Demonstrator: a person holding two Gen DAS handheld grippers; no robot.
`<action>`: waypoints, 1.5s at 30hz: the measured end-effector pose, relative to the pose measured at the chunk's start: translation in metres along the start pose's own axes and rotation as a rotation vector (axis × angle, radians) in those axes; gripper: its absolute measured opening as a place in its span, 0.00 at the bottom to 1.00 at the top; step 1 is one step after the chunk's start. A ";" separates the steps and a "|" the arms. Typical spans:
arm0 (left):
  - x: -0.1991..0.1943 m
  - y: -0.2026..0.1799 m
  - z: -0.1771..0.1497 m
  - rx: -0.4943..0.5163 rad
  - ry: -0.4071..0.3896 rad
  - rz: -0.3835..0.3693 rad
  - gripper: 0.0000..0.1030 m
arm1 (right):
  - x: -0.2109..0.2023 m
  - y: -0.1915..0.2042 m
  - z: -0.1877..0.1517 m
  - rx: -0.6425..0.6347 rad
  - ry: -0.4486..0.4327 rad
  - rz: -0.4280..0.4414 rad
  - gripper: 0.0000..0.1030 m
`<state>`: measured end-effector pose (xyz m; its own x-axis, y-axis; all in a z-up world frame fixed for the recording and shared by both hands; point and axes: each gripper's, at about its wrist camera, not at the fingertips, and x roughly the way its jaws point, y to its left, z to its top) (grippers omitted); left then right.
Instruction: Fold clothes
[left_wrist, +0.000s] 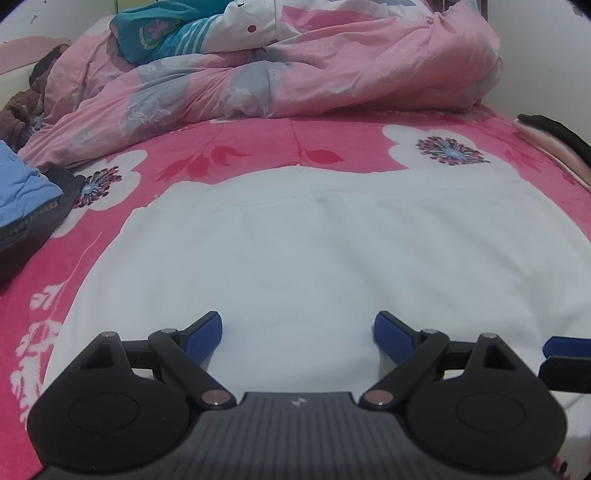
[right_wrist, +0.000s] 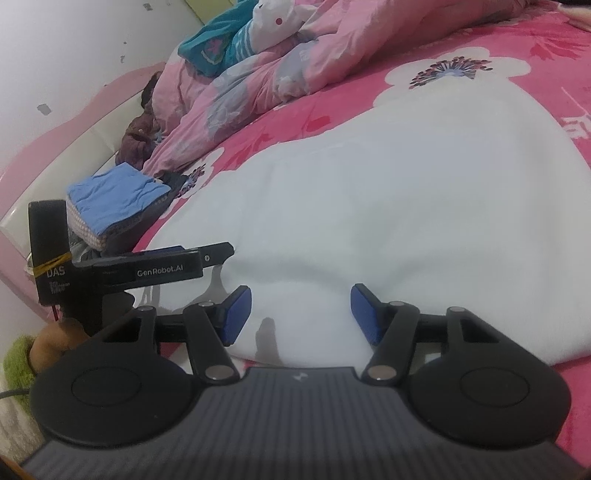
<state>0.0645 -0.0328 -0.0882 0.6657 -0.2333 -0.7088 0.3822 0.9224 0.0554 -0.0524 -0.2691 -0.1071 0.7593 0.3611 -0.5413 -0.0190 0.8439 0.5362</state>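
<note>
A white garment (left_wrist: 295, 243) lies spread flat on the pink flowered bed cover (left_wrist: 258, 144). In the left wrist view my left gripper (left_wrist: 298, 334) stands open low over the garment's near edge, blue pads (left_wrist: 205, 338) wide apart with white cloth between them. In the right wrist view the white garment (right_wrist: 388, 192) fills the middle, and my right gripper (right_wrist: 301, 314) is open at its near hem, nothing pinched. The left gripper's body (right_wrist: 147, 271) shows side-on at the left of that view. A tip of the right gripper (left_wrist: 565, 354) shows at the left view's right edge.
A crumpled pink quilt (left_wrist: 295, 74) with a teal cloth (left_wrist: 159, 33) is heaped at the head of the bed. A folded stack topped with blue fabric (right_wrist: 118, 199) sits left of the garment. A brown garment (right_wrist: 138, 136) lies by the headboard. A dark-edged object (left_wrist: 554, 144) lies at the right.
</note>
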 end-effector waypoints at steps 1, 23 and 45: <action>0.000 0.000 0.000 0.001 0.001 -0.002 0.88 | -0.001 0.001 0.001 0.002 0.000 -0.003 0.55; 0.003 0.004 0.002 0.018 0.005 -0.034 0.89 | 0.025 0.001 0.044 -0.225 -0.086 -0.246 0.02; -0.002 -0.011 0.024 0.077 -0.098 -0.072 0.87 | -0.002 0.003 0.040 -0.219 -0.134 -0.331 0.03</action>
<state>0.0741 -0.0498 -0.0703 0.6930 -0.3306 -0.6407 0.4766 0.8768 0.0632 -0.0280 -0.2837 -0.0783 0.8251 0.0135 -0.5648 0.1134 0.9754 0.1889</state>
